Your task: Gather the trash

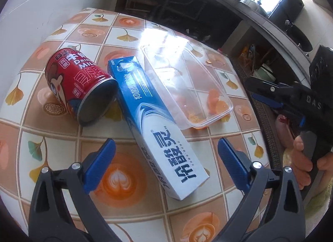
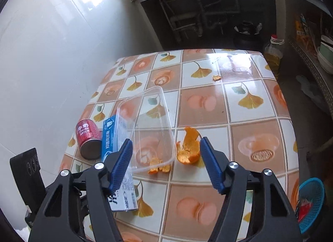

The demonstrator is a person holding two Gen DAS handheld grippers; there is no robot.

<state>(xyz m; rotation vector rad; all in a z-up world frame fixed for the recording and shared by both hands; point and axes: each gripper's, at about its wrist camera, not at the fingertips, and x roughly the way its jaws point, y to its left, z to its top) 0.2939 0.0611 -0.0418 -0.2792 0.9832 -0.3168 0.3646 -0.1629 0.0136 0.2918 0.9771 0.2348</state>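
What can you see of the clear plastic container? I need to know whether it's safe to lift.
The clear plastic container is a shallow rectangular tub with rounded corners and a rim, thin and see-through. It sits open side up on the tablecloth, lidless. One long side lies against the toothpaste box. Orange peel lies beside its near end.

You can see one red milk can [image 1: 78,81], one blue toothpaste box [image 1: 154,125], one clear plastic tub [image 2: 149,129], one blue basket [image 2: 311,204] and three orange peel bits [image 2: 188,148].

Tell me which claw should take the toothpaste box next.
Left. The left claw is open with the toothpaste box lying between its fingers. The right claw faces the clear container and orange peel instead.
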